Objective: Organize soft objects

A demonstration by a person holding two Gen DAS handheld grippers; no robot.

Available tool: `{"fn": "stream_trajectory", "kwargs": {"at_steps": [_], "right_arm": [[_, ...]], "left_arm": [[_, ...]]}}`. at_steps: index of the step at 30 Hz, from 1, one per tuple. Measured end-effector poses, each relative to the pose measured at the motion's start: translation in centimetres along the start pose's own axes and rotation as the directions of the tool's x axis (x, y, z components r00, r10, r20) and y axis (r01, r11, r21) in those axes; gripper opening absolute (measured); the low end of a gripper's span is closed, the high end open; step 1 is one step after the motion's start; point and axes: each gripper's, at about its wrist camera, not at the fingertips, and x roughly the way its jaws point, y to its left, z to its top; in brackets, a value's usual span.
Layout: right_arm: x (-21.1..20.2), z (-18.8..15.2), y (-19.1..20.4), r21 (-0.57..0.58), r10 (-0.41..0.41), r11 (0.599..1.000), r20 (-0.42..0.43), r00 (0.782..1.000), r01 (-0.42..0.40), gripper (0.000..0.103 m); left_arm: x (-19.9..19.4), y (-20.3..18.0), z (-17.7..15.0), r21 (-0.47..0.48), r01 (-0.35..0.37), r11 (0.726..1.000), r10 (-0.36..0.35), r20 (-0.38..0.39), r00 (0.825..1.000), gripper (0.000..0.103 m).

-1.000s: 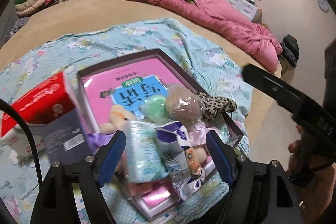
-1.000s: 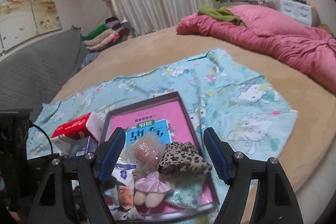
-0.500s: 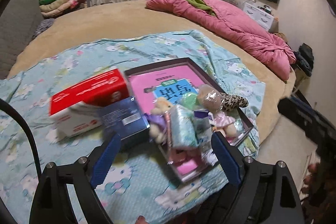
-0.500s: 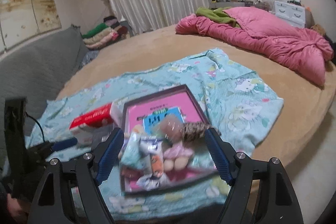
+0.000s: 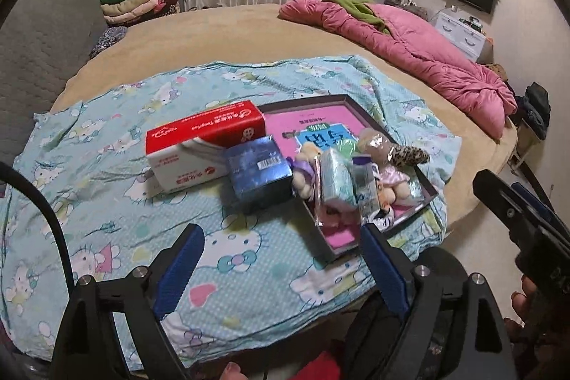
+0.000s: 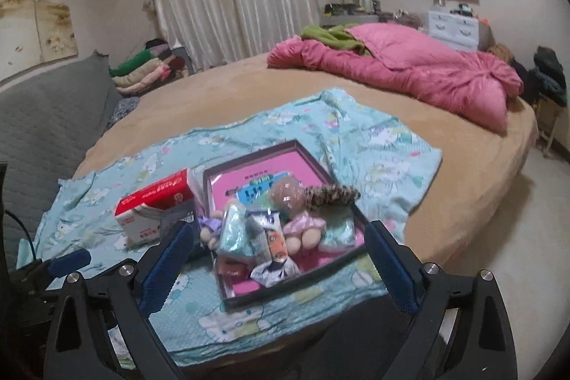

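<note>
Soft objects [image 5: 342, 180] lay heaped in the near half of a shallow dark-rimmed tray [image 5: 388, 127] with a pink floor, which sat on a turquoise cartoon-print cloth [image 5: 107, 145] spread over a round tan bed [image 5: 228, 27]. In the left wrist view the heap sat at about one o'clock from the left gripper [image 5: 281, 266], whose blue-padded fingers were spread wide with nothing between them, well short of the tray. A pale blue tissue pack [image 5: 335, 178] stood upright at the front of the heap, a small plush doll [image 5: 304, 166] just beside it at nine o'clock and a leopard-print piece [image 5: 409, 155] at three o'clock. A dark blue box [image 5: 258, 170] touched the tray's left rim, and a red-and-white tissue box [image 5: 203, 145] lay just behind that. The right gripper [image 6: 281, 262] was likewise spread and empty, with the tray at twelve o'clock between its fingers. A pink quilt [image 6: 409, 73] lay bunched at the bed's far edge at two o'clock, with folded clothes [image 6: 149, 73] stacked at ten o'clock.
</note>
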Motion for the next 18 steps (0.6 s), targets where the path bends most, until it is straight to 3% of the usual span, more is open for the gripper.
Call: {"fn": "stream_trajectory", "kwargs": {"at_steps": [8, 18], "right_arm": [[0.0, -1.8, 0.8, -0.073, -0.024, 0.997, -0.051, 0.998, 0.021, 0.097], [-0.1, -2.3, 0.7, -0.073, -0.012, 0.997, -0.059, 0.998, 0.008, 0.097]], "left_arm": [[-0.3, -0.1, -1.4, 0.001, -0.005, 1.0, 0.005, -0.029, 1.0, 0.088], [-0.7, -0.2, -1.3, -0.004, -0.008, 1.0, 0.008, -0.027, 1.0, 0.088]]}}
